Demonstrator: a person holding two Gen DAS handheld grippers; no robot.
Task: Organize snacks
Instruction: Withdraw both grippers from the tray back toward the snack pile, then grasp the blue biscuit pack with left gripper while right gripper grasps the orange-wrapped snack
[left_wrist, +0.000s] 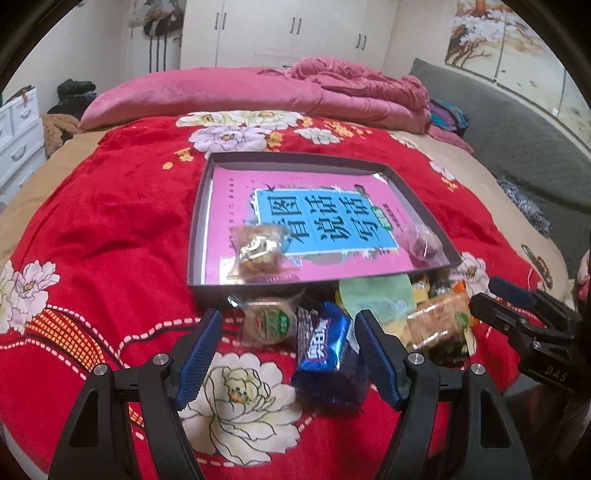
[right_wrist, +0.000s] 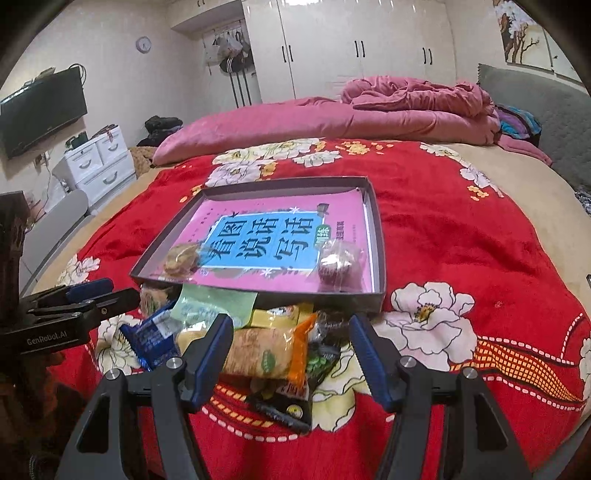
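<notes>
We have both grippers hovering over a heap of wrapped snacks on the red blanket (left_wrist: 110, 206), just in front of the shallow tray (left_wrist: 199, 221). The left gripper (left_wrist: 288, 350) stands open with nothing gripped; the blue biscuit pack (left_wrist: 325, 354) lies between its fingers, close against the right-hand pad, though we cannot tell whether they touch. The right gripper (right_wrist: 291, 354) is also open and empty, its fingers straddling the long orange-ended cracker pack (right_wrist: 269, 350), which rests on top of other wrappers.

The risks, as we judge them: the snacks overlap, so closing on the cracker pack may drag the dark packet (right_wrist: 284, 402) or the yellow one (right_wrist: 277, 314) beneath it along. The blue biscuit pack sits off-centre, so a closing pad could push it sideways instead of clamping it. Slick wrappers may slip out on the lift. The soft blanket gives way, so pressing down could bury a pad in the fabric. The two grippers work close together and could bump.

The tray holds a pink book (left_wrist: 306, 218) as its floor, with a round pastry (left_wrist: 258, 251) near one front corner and a small pink-wrapped sweet (right_wrist: 338, 264) near the other. A green packet (right_wrist: 218, 301) lies against the tray's front wall, so sliding snacks in could catch there.
</notes>
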